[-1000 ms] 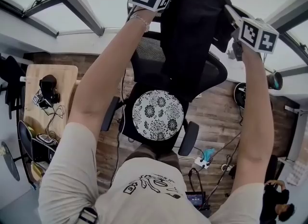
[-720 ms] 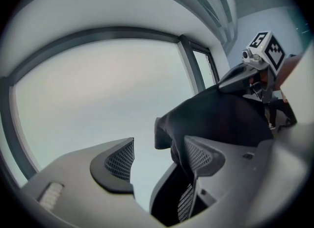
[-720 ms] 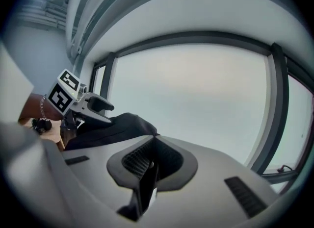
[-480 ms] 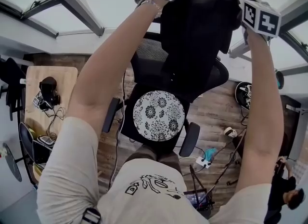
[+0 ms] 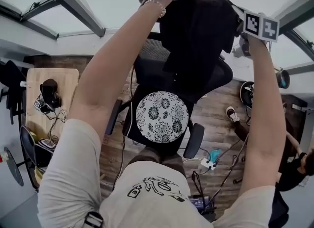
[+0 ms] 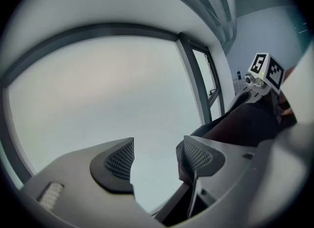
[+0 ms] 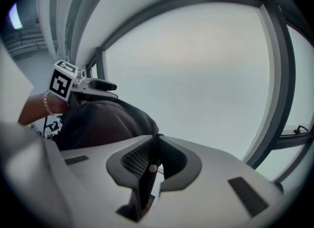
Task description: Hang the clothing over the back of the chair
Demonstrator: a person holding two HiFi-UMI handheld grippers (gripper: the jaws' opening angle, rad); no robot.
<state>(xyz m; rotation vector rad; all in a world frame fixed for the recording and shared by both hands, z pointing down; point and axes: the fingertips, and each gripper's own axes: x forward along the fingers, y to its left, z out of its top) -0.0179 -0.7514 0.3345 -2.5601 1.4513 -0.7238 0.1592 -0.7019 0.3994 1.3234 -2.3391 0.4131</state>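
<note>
Nearest in the head view were your shirt [image 5: 147,190] and both raised forearms, reaching up and away from you. Below them the chair [image 5: 149,67] stood with its seat toward you and a patterned round cushion [image 5: 162,116] on that seat. The left half of its backrest showed no cloth on it.

The dark clothing [image 5: 196,31] hung in the air between your two hands, above the seat. Seen from above, it crossed the right part of the backrest. Whether its hem touched the chair could not be told.

The right gripper [image 7: 149,161] had its jaws closed together on a fold of the clothing, which ran from there back to the main bundle. The left gripper [image 6: 156,161] had its jaws wide, having just narrowed a little, with only window light between the pads [image 6: 120,161]. Cloth lay behind the other pad, unpinched, so your right grip appeared to be the only pinch on the garment. Farthest was the window [image 6: 98,85] with its dark frame.

Step in hand, as judged: you were carrying the garment to the backrest, and the drape was not yet made. The next move called for you to lower the cloth over the top edge of the backrest so that part fell on each side. Only then should you have opened the right jaws.
</note>
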